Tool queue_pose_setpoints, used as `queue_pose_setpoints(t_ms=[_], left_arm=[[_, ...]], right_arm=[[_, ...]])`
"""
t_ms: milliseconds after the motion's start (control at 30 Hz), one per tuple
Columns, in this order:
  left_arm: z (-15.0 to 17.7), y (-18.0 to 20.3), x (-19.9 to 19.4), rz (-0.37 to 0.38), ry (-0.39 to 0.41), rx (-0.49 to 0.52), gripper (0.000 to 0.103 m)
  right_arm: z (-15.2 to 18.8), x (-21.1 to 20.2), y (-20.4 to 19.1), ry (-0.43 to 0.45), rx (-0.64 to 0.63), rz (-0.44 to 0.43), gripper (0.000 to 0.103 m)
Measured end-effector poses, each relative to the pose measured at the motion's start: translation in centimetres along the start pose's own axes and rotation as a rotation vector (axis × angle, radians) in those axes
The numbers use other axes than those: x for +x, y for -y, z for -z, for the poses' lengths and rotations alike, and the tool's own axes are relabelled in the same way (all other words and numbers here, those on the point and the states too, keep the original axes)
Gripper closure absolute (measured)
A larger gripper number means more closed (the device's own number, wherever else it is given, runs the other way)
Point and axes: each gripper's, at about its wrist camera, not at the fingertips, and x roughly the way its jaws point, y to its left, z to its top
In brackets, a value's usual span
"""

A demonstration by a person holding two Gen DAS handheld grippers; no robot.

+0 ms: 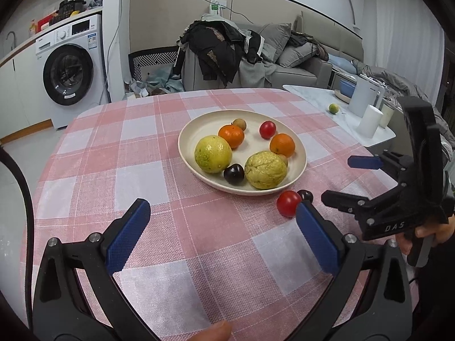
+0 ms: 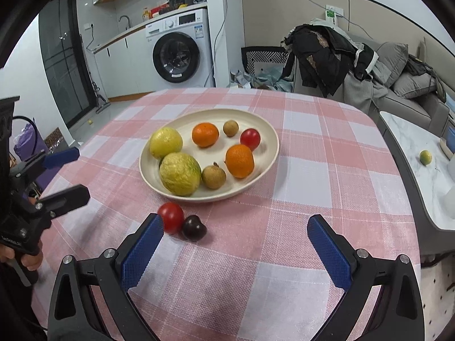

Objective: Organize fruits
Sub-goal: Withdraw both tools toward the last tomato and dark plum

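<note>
1. The right gripper [image 2: 235,251] is held with its jaws spread wide and nothing between them, angled down at the checked tablecloth [image 2: 298,176] on the near side of the plate [image 2: 267,130].
2. The left gripper [image 1: 221,238] is likewise seen wide apart and empty, also short of the plate's near rim.
3. 2 fruits are found off the plate, just outside its near rim: a red tomato [image 2: 171,217] and a dark plum [image 2: 194,228], touching each other.
4. On the plate, 2 yellow-green fruits, 2 oranges, a red tomato and small brown fruits are already gathered.
5. The step in hand is judged to be the pickup of the 2 strays; a short reach and a gentle close on the plum are called for.
</note>
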Motion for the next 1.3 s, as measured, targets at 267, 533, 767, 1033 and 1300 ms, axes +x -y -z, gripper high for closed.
queue_pose_setpoints(t_ms=[267, 533, 767, 1033, 1300], left_arm=[[0.2, 0.0, 0.9, 0.002, -0.025, 0.001, 0.001], [0.3, 0.0, 1.1, 0.009, -0.030, -0.005, 0.001], [0.3, -0.2, 1.2, 0.010, -0.036, -0.007, 0.001], [0.5, -0.1, 1.5, 0.012, -0.044, -0.004, 0.001], [0.6, 0.1, 1.6, 0.014, -0.046, 0.000, 0.001]], right_arm=[[0.8, 2.4, -1.1, -0.084, -0.046, 0.037, 0.000], [1.6, 3.8, -1.6, -0.127, -0.056, 0.064, 0.000], [1.5, 4.2, -1.3, -0.138, -0.024, 0.091, 0.000], [1.1, 4.9, -1.7, -0.144, -0.022, 0.106, 0.000], [1.2, 5.1, -2.6, -0.149, -0.054, 0.076, 0.000]])
